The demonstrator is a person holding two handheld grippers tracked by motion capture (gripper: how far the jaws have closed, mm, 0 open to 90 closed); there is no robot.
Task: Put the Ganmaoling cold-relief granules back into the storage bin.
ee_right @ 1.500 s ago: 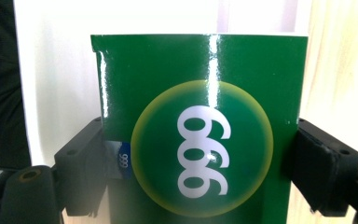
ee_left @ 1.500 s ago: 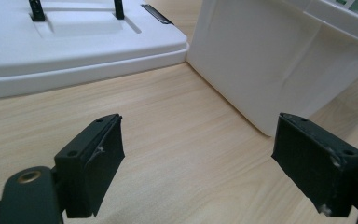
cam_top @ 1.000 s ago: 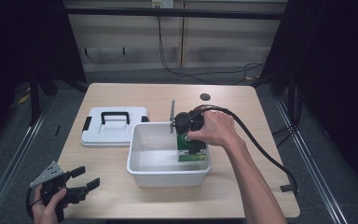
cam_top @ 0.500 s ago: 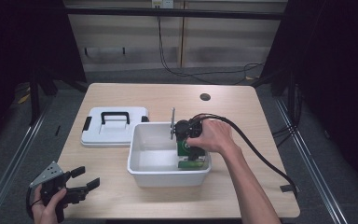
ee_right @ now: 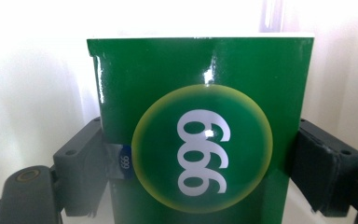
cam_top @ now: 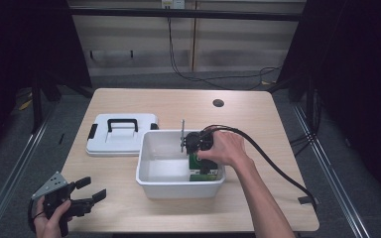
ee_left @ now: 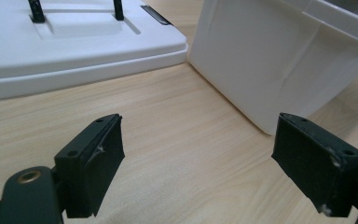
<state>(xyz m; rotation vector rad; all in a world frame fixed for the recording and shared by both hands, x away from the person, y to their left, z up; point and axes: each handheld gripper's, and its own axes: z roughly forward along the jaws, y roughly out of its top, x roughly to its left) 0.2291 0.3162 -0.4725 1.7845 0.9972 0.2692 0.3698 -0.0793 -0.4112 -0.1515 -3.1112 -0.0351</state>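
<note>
A green box (ee_right: pixel 200 135) printed with a yellow-rimmed circle and "999" sits between the jaws of my right gripper (ee_right: pixel 200 163), which is shut on it. From the high view this green box (cam_top: pixel 198 166) is down inside the white bin (cam_top: pixel 151 176), near its right front corner, with my right gripper (cam_top: pixel 201 157) and the hand above it. My left gripper (cam_top: pixel 87 196) stands open near the table's front left corner. In the left gripper view its jaws (ee_left: pixel 200 158) are wide apart over bare wood, facing the white bin (ee_left: pixel 279 60).
A white lid (cam_top: pixel 121 135) with a black handle lies flat to the left of the bin; the left gripper view shows the white lid (ee_left: pixel 74 51) too. A dark round hole (cam_top: pixel 218 103) marks the table's far right part. A black cable (cam_top: pixel 273 166) trails from my right gripper.
My right gripper has lowered the green box deeper into the bin, toward its right front corner. The left gripper has stayed in place.
</note>
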